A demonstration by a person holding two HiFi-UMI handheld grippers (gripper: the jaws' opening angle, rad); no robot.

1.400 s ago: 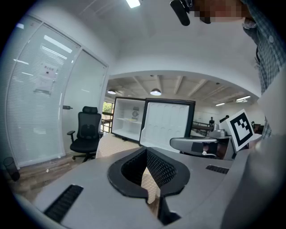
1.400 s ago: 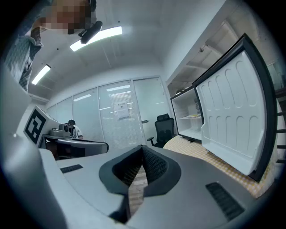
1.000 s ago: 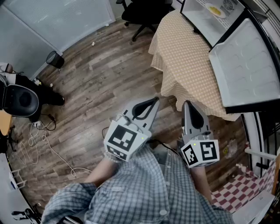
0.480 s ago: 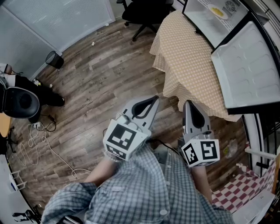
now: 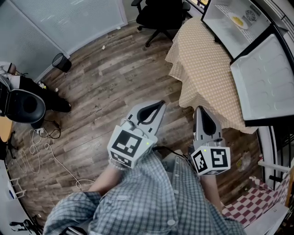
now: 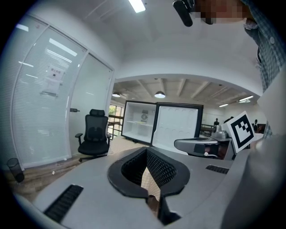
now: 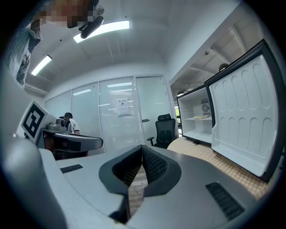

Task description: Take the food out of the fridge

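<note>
change: fridge (image 5: pixel 219 10) and cloth-covered worktop (image 5: pixel 206 69) slide right in head view, person is walking | left gripper (image 5: pixel 158 105), right gripper (image 5: pixel 198 110): both closed, empty | yellow food (image 5: pixel 237 20) still on fridge shelf, door (image 5: pixel 268 78) open | approach only, no reach yet

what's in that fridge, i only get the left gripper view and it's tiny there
Observer: The head view shows something yellow on a shelf of the open fridge.
Operator: is the right gripper free
Observer: Yes. The right gripper is shut, with nothing between its jaws.
Operator: what's the fridge standing on
Observer: On a tan checked cloth that hangs down at the edges.
</note>
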